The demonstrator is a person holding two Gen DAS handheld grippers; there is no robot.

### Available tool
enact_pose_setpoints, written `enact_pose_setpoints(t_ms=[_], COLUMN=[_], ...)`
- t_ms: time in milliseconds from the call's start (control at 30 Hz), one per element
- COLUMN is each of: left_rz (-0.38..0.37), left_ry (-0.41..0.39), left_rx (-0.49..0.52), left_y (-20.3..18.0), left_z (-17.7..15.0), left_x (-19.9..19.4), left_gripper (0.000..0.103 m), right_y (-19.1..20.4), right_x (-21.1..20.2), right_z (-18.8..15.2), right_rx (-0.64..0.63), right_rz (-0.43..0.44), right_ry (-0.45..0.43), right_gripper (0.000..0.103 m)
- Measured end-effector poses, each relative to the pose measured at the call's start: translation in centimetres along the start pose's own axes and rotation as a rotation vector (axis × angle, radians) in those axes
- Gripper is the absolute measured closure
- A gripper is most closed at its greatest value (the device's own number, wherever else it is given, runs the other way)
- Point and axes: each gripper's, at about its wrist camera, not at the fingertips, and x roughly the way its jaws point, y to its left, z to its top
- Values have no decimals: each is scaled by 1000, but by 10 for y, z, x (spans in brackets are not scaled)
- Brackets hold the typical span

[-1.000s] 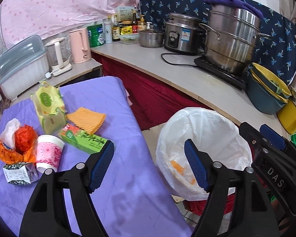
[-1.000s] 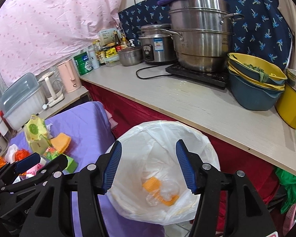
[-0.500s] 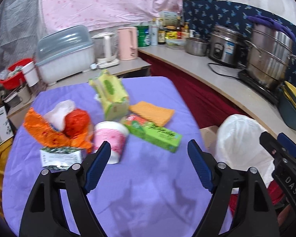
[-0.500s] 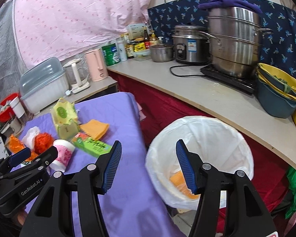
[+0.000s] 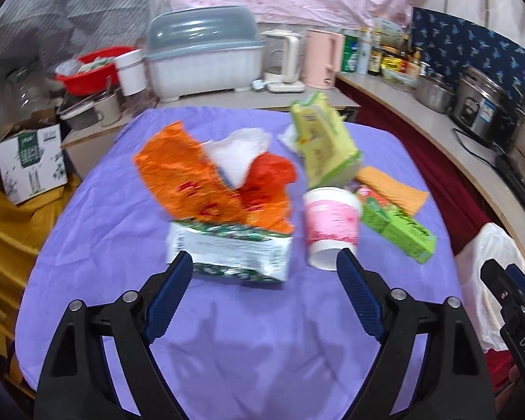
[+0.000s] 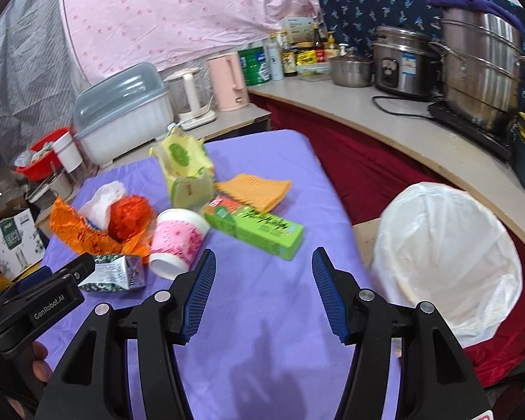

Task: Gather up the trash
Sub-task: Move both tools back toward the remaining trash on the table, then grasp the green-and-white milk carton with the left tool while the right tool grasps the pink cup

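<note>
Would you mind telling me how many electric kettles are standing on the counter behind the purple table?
2: a clear-and-white kettle beside the lidded dish box, and a pink kettle just to its right. Others may be hidden.

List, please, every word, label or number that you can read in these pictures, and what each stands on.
"GenRobot.AI": on the left gripper, seen from the right wrist.
"DAS": on the right gripper, seen from the left wrist.
Print on the green box, silver-green carton, yellow-green pack, cardboard box and bottles: too blurred to read.
</note>
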Motion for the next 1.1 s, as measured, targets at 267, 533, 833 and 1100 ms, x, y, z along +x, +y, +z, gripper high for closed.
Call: enact_pose_setpoints(t_ms=[267, 533, 833, 1100], left_rz=[22, 28, -10, -49], left_ry=[66, 92, 125, 156], left_rx=[-132, -198, -273, -308], left_y=[55, 87, 103, 88], left_z=[-5, -4, 3, 14], left_x=[23, 40, 56, 74], left_gripper=[20, 16, 14, 13], right_y=[48, 85, 107, 110], right_x=[41, 84, 122, 149], right_z=[-6, -3, 0, -6], right_rx=[-55, -74, -80, -86], right_rz=[46, 74, 78, 72], right_ry=[63, 110, 146, 192], right_gripper=[47, 41, 34, 34])
